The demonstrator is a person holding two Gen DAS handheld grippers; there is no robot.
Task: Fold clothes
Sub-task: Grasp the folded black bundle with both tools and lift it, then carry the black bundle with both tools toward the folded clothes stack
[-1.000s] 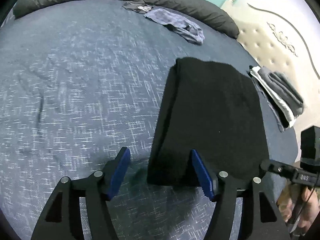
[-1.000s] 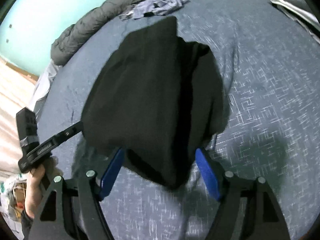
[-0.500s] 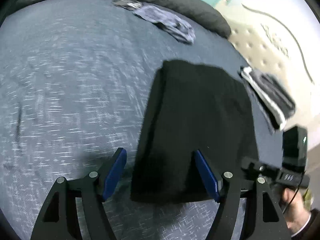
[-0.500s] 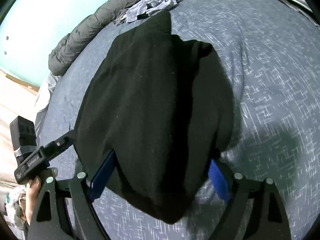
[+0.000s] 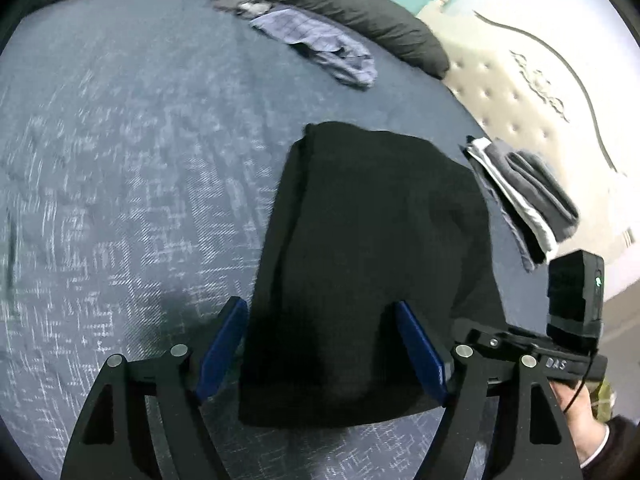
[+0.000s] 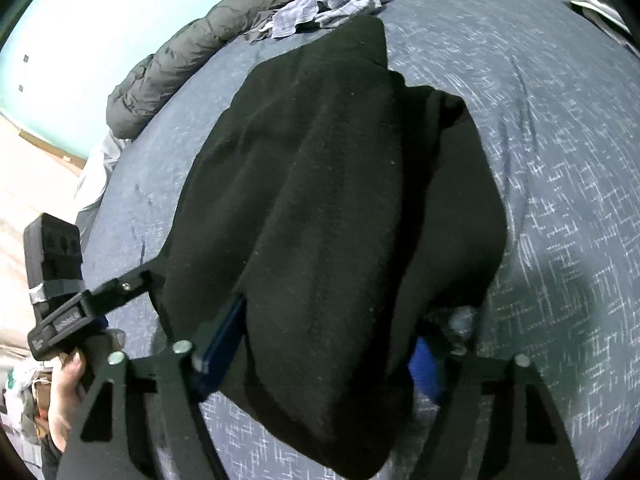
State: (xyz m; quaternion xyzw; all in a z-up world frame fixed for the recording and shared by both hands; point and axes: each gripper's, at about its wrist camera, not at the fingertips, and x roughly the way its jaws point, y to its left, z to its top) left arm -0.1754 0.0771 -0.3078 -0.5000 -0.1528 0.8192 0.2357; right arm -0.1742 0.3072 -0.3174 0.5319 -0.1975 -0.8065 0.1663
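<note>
Right wrist view: my right gripper (image 6: 320, 356) is closing around the black garment's (image 6: 332, 200) near edge, pads perhaps not yet pinching; my left gripper (image 5: 320, 348), jaws opening, straddles its near left corner, so the next fold needs both clamped.

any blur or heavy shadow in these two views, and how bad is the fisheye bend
Left wrist view: bedsheet smeared by motion blur, headboard bowed. Right wrist view: black garment fairly sharp, sheet streaked at right, dark shadow there. Both vignetted at the corners.
</note>
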